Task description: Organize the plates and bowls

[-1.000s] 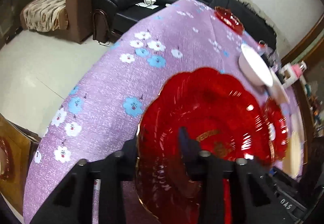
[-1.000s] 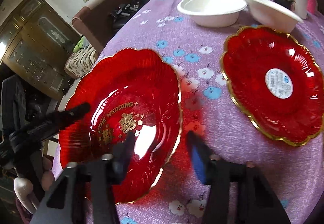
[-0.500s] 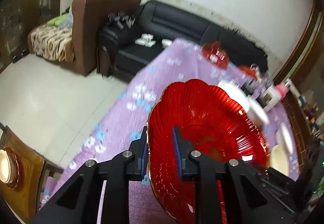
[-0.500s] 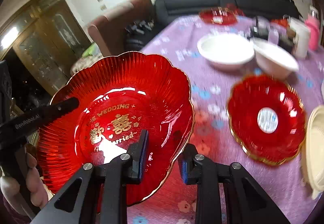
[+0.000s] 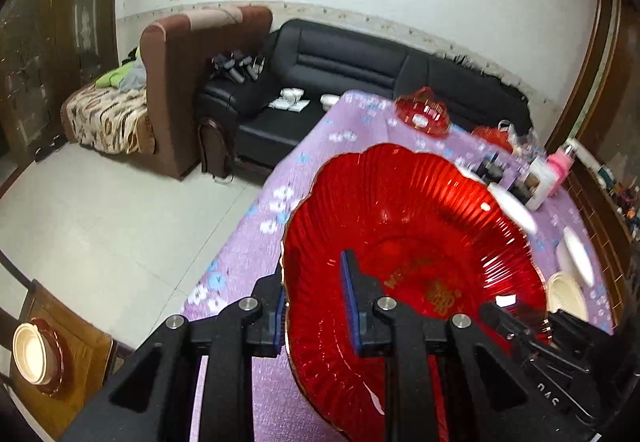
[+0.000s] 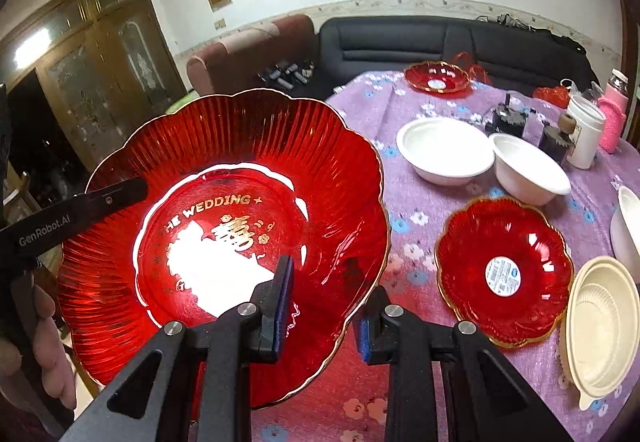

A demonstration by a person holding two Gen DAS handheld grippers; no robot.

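the large red plate (image 6: pixel 224 234) hangs tilted above the near edge of the tabletop (image 6: pixel 420 202), clamped at opposite rims: the right hand-held gripper (image 6: pixel 326 316) pinches its near right rim, the left hand-held gripper (image 5: pixel 314 306) its left rim, both pointing down at a slant. just beyond to the right lies the smaller red plate (image 6: pixel 504 274), a likely stacking spot, nearer the right hand. white bowls (image 6: pixel 448 152) sit farther back.
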